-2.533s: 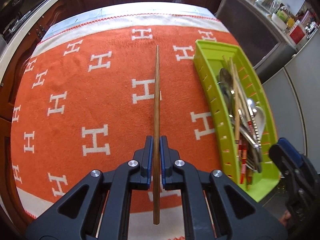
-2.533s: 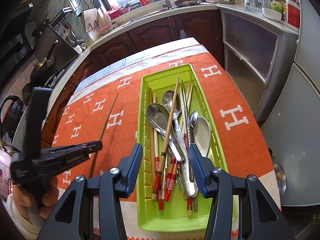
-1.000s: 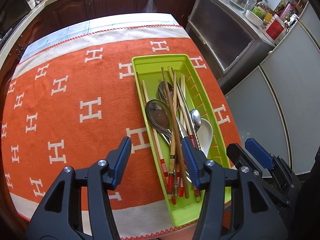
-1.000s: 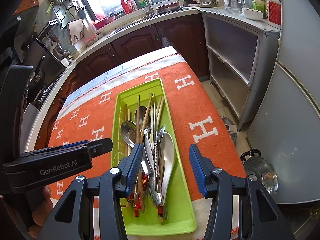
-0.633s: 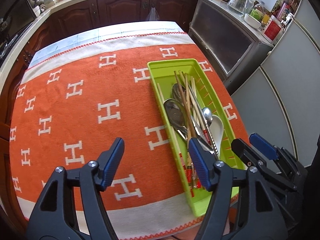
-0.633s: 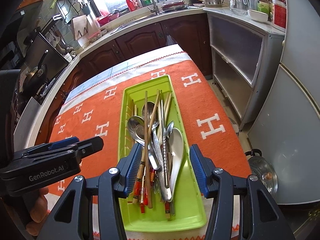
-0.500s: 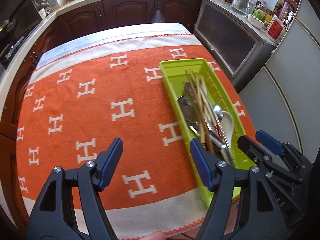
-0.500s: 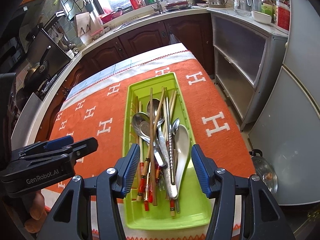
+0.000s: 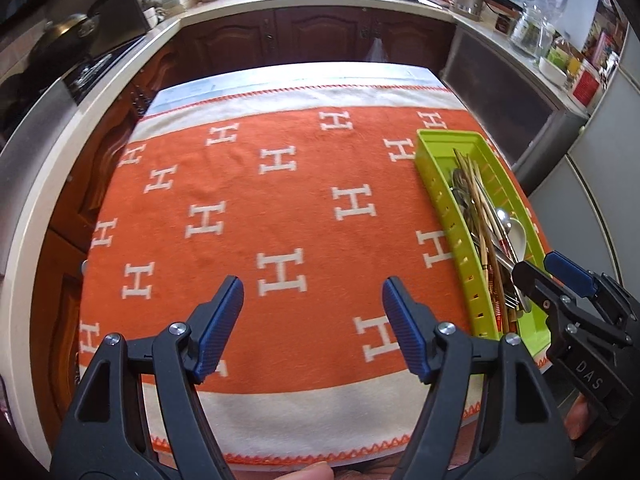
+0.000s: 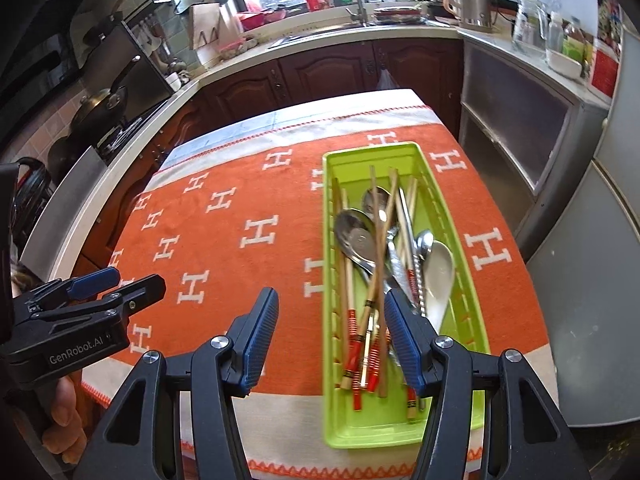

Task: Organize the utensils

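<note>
Lime-green plastic tray [image 10: 452,216] lies on the orange H-patterned blanket [image 9: 248,208] at the tabletop's right side, holding wooden chopsticks [image 10: 376,256], steel spoons [image 10: 356,236] and a white spoon [image 10: 438,272]; left claw [image 9: 312,320] and right claw [image 10: 332,332] are both spread, empty

Lime-green plastic utensil tray [image 9: 440,196]: near end hidden in left wrist view behind black right gripper [image 9: 560,284]; utensil handles cut off there. In right wrist view, blue-padded right finger [image 10: 404,340] covers part of red-banded wooden chopsticks [image 10: 352,336] and steel spoon [image 10: 354,236] handles. Orange H-patterned blanket [image 10: 240,240]: near edge hidden under gripper bodies. Countertop jars at upper right too small to identify.
</note>
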A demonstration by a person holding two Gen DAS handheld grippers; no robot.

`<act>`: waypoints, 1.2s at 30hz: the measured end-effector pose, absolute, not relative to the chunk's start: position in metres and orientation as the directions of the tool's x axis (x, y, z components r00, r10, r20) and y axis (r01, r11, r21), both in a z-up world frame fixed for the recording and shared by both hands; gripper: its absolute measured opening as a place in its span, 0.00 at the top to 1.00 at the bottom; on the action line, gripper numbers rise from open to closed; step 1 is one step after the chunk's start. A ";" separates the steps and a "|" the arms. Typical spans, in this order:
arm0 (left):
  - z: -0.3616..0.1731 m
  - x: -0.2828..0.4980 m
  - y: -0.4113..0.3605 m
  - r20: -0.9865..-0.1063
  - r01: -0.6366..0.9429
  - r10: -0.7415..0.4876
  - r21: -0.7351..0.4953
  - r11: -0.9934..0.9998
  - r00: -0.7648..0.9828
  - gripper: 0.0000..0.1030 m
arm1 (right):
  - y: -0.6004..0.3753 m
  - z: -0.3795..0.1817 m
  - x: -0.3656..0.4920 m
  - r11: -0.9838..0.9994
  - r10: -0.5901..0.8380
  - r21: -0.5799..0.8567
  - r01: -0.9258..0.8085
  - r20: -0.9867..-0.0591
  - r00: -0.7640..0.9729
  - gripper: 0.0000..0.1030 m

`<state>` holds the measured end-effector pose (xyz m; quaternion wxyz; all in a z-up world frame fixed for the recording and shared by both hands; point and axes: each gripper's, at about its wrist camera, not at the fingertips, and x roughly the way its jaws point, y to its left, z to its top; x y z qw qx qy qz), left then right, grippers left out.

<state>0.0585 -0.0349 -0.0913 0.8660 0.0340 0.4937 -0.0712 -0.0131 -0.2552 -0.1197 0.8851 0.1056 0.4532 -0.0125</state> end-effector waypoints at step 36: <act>-0.018 0.007 -0.015 -0.755 0.047 0.009 0.052 0.997 0.656 0.32 | -0.189 -0.013 -0.045 0.984 0.140 0.176 -0.016 -0.719 0.681 0.34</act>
